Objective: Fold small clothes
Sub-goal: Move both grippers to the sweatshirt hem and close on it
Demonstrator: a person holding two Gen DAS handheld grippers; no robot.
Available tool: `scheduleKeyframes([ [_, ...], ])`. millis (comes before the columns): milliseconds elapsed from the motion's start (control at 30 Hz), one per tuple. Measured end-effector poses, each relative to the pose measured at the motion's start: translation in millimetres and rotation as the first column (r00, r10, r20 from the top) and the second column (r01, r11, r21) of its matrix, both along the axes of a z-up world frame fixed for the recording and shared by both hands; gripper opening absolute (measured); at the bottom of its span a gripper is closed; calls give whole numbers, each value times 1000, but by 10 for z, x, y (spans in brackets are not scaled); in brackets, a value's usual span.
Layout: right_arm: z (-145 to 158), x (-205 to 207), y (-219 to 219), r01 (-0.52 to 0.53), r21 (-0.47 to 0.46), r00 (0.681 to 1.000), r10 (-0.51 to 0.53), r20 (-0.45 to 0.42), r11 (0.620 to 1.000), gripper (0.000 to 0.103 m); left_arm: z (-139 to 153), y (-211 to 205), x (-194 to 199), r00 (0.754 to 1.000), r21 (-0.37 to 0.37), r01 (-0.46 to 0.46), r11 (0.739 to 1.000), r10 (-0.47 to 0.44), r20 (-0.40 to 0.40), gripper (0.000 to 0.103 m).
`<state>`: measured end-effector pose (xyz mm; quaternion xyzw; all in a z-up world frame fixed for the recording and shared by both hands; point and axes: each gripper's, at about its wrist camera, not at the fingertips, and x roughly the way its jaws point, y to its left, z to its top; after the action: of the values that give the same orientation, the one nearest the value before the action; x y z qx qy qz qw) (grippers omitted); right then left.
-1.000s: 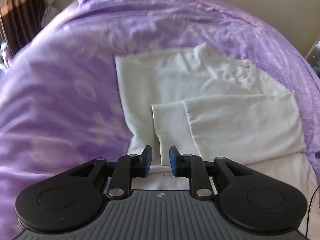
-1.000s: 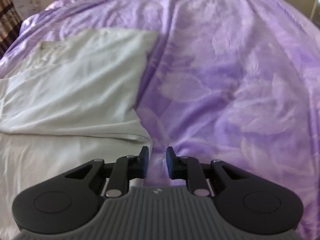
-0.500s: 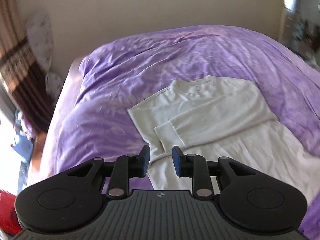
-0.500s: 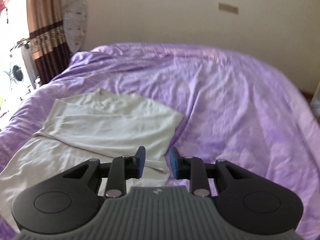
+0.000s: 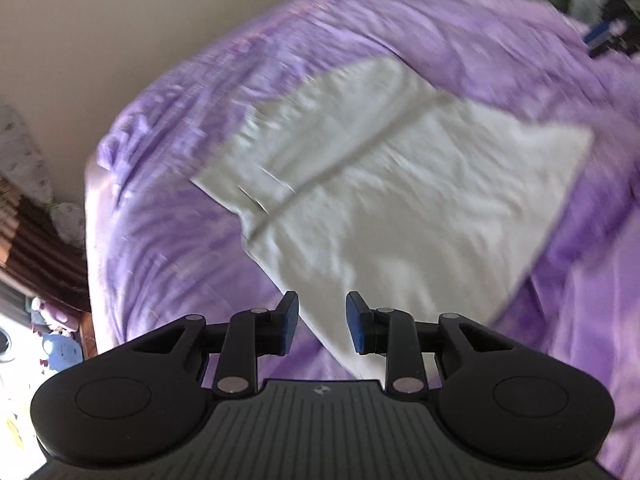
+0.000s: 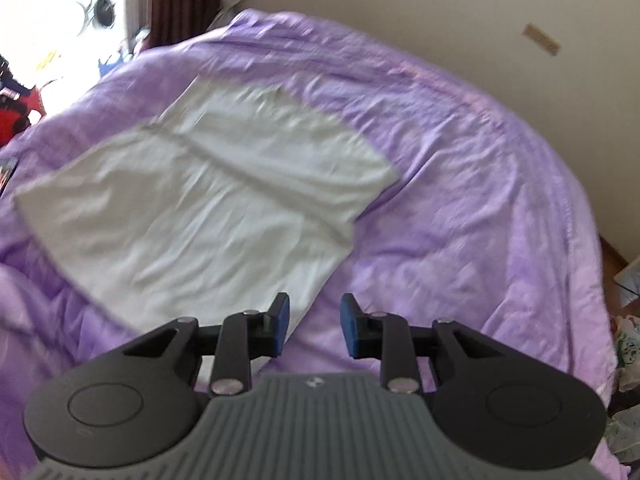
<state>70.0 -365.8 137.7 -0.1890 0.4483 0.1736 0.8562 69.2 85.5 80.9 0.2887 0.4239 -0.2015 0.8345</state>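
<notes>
Purple bedding (image 5: 168, 208) covers the bed, a white garment (image 5: 400, 200) lying flat on it, a sleeve seemingly folded across, though blur hides detail. Left gripper (image 5: 322, 328) hangs above its 6 o'clock edge; right gripper (image 6: 314, 326) sits off its 5 o'clock corner. Both pairs of fingers have just been opening, partly apart, nothing between them.

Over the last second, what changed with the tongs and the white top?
Both tongs pulled up and back from the white top: it sat close under them, now the whole garment and bed show. Both views also rolled. Left tongs have just been opening, nothing between them; last half second, right tongs barely widened, also empty. Nothing gripped or released. The top stays folded flat on the purple bedspread, sleeves across the chest.
</notes>
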Motion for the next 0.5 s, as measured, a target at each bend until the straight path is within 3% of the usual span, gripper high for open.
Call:
scheduleKeyframes([
  [300, -777, -332, 251, -116, -27, 986, 112, -122, 993, 23, -659, -77, -363, 982, 101, 139, 985, -124, -142, 39],
  [367, -874, -374, 305, -152, -45, 980, 145, -134, 987, 24, -757, -84, -366, 979, 113, 152, 982, -133, -157, 46],
  [433, -944, -412, 351, -188, -70, 974, 177, -140, 980, 35, -856, -86, -357, 975, 132, 161, 978, -137, -174, 47],
  [500, -991, -426, 383, -214, -96, 969, 198, -149, 972, 35, -922, -79, -355, 972, 144, 166, 975, -138, -188, 47],
])
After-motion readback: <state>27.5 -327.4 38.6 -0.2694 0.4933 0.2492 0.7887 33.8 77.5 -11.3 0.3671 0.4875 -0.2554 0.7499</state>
